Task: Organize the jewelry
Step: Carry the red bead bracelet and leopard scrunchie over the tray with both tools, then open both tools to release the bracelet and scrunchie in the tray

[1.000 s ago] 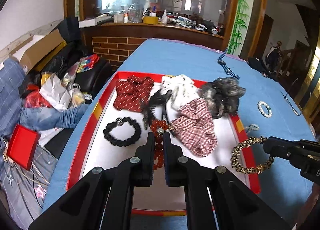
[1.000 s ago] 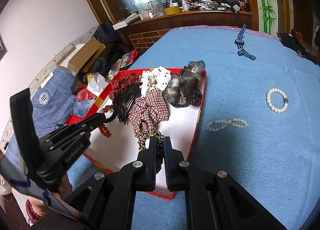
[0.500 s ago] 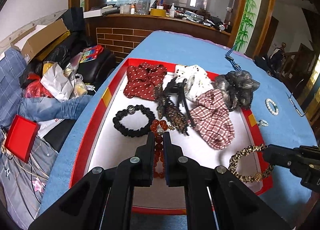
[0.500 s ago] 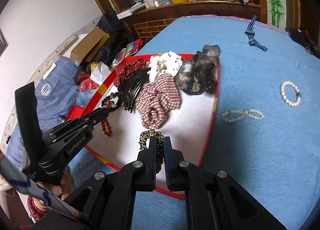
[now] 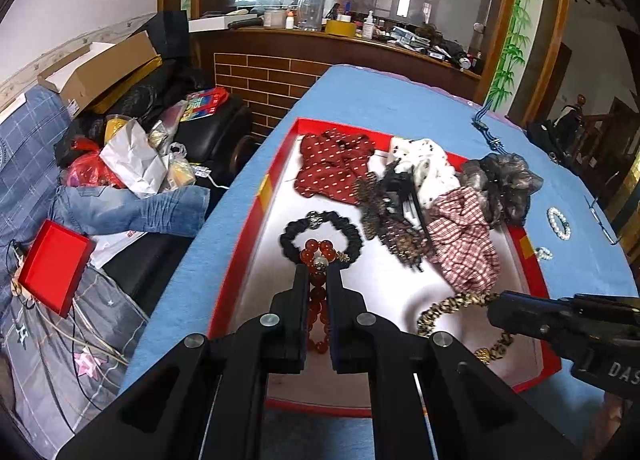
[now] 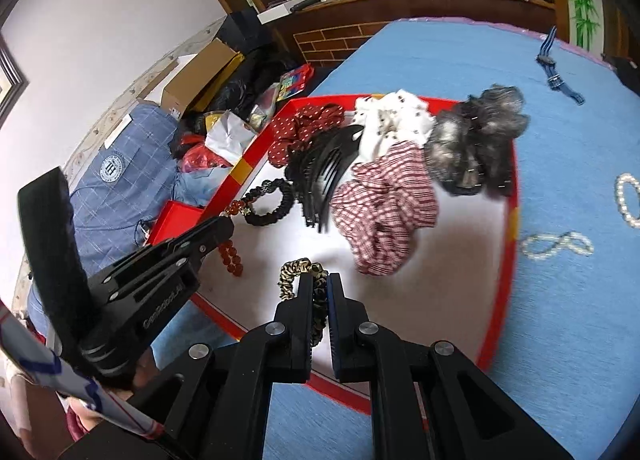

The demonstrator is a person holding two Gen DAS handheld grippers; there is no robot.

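Observation:
A red-rimmed white tray [image 5: 256, 220] lies on the blue tablecloth. My left gripper [image 5: 318, 274] is shut on a red bead bracelet [image 5: 318, 252] over the tray's near left part; it also shows in the right wrist view [image 6: 230, 256]. My right gripper [image 6: 319, 280] is shut on a leopard-print scrunchie [image 6: 300, 270] over the tray's near part; the scrunchie also shows in the left wrist view [image 5: 452, 306]. A black scrunchie [image 5: 320, 236], a black comb clip [image 6: 324, 168] and red dotted [image 5: 332, 166], white [image 5: 424, 164], plaid [image 5: 468, 244] and grey [image 5: 504, 184] scrunchies lie in the tray.
Two pearl bracelets [image 6: 630, 200] [image 6: 556, 246] and a blue striped strap [image 6: 554, 64] lie on the cloth right of the tray. Glasses [image 5: 600, 220] lie at the far right. Clutter, boxes and a red box [image 5: 52, 260] sit on the floor to the left.
Both grippers have moved left and forward over the tray, each still holding its piece. The leopard scrunchie now hangs over the tray's white inside instead of its right rim.

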